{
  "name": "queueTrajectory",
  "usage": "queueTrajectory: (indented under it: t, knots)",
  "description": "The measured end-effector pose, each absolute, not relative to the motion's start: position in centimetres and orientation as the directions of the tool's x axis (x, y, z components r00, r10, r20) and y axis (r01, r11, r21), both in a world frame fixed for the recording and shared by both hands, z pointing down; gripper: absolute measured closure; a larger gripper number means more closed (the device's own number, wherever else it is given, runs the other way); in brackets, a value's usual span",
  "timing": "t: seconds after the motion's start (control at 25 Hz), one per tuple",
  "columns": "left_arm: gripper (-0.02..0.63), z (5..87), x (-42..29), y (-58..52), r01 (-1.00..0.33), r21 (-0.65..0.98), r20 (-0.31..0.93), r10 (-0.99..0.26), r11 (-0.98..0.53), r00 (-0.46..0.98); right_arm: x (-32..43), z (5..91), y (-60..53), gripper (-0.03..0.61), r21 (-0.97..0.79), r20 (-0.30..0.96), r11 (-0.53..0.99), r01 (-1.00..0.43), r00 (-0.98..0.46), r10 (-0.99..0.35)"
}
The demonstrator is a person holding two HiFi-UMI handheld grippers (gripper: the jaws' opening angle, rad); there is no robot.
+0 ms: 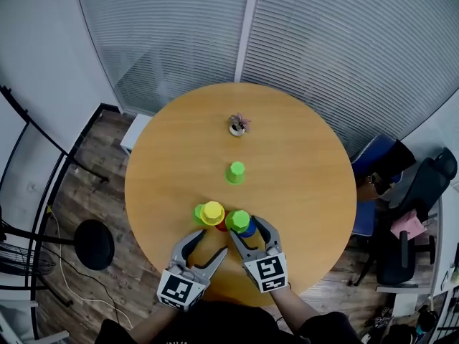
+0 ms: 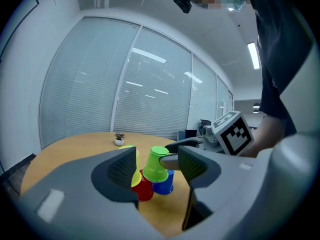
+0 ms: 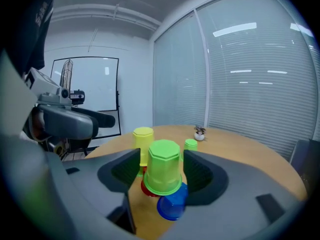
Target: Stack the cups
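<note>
Upside-down cups form a pile near the table's front edge. A green cup (image 1: 196, 211), a red cup (image 1: 221, 226) and a blue cup (image 1: 249, 229) make the bottom row. A yellow cup (image 1: 212, 212) rests on the green and red ones. A light green cup (image 1: 237, 220) (image 3: 163, 167) rests on the red cup (image 3: 146, 187) and the blue cup (image 3: 170, 204), between the jaws of my right gripper (image 1: 245, 226) (image 3: 162, 171), which stand open with a gap showing at the left pad. My left gripper (image 1: 214, 241) (image 2: 157, 171) is open and empty, just in front of the pile. One more green cup (image 1: 235, 172) stands alone mid-table.
A small potted plant (image 1: 237, 125) stands at the far side of the round wooden table (image 1: 301, 163). Office chairs (image 1: 401, 192) stand to the right of the table, and a black round stand base (image 1: 94, 244) lies on the floor to its left.
</note>
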State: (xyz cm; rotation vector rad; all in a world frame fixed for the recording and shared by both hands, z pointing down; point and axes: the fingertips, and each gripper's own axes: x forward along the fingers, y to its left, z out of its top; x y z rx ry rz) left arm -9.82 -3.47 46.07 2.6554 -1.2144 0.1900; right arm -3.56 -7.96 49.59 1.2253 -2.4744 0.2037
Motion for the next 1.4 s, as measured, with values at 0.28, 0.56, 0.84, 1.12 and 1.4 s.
queueTrajectory:
  t: [0.28, 0.56, 0.84, 1.12, 1.4]
  knots:
    - [0.345, 44.6, -10.9, -5.1, -0.685, 0.112, 0.169, -0.665, -0.72, 0.727, -3.2, 46.1, -6.7, 0.336, 0.001, 0.322, 0.501, -0.866, -0.474, -0.82]
    - [0.345, 42.3, -12.0, -8.2, -0.568, 0.067, 0.143, -0.556, -0.82, 0.819, -4.6, 43.0, -5.9, 0.337, -0.047, 0.25, 0.423, -0.905, -0.421, -0.872]
    - [0.345, 39.2, -10.8, -11.9, -0.428, 0.018, 0.114, -0.423, -0.904, 0.899, -5.4, 39.4, -8.7, 0.337, -0.009, 0.208, 0.408, -0.913, -0.401, -0.892]
    - [0.345, 37.1, -8.0, -16.1, -0.334, -0.022, 0.101, -0.335, -0.942, 0.937, -3.7, 36.7, -13.6, 0.337, 0.045, 0.192, 0.424, -0.904, -0.409, -0.892]
    - [0.345, 39.5, -5.8, -20.6, -0.313, -0.021, 0.134, -0.313, -0.949, 0.94, -1.9, 39.0, -18.2, 0.337, 0.01, 0.238, 0.436, -0.9, -0.421, -0.875]
